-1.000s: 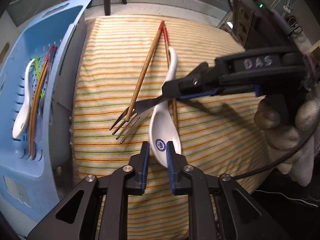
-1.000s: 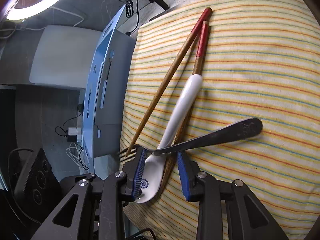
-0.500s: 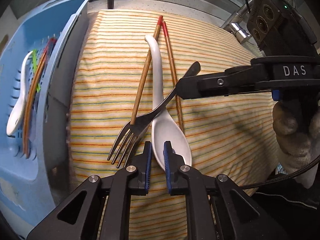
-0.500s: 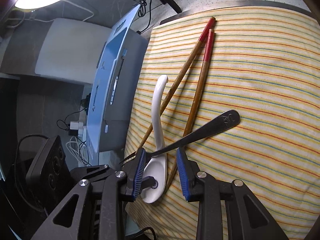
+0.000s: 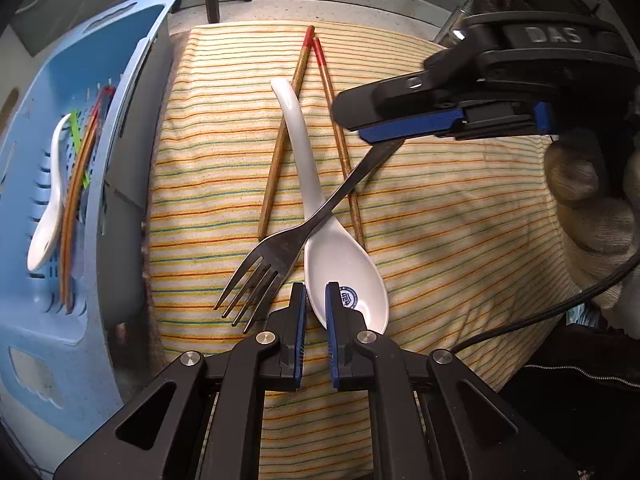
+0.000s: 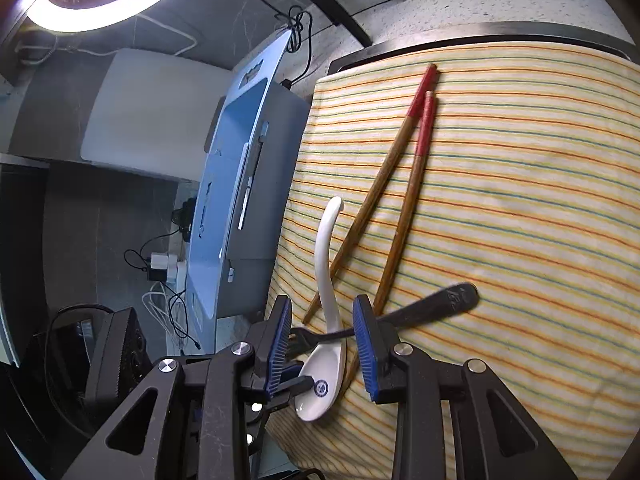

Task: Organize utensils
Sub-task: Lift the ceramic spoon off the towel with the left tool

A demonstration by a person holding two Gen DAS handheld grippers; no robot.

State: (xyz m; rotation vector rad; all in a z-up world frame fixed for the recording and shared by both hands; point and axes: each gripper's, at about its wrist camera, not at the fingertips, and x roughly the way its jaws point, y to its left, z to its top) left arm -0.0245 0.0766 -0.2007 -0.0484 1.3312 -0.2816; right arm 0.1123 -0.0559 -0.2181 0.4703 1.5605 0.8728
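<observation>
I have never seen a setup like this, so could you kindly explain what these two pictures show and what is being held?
There is no robot here: a person holds a two-fingered gripper in each hand, each with a camera looking along its fingers. One picture looks down from the left gripper, whose jaws have just been closing and now pinch the rim of a white spoon. The other looks from the right gripper, which straddles a dark fork lying across the spoon; whether it grips the fork is unclear. Two chopsticks lie on a striped cloth. A blue basket already holds another spoon and chopsticks.

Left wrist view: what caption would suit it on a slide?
Left gripper pinching a white spoon's rim, fork lying across it.
</observation>
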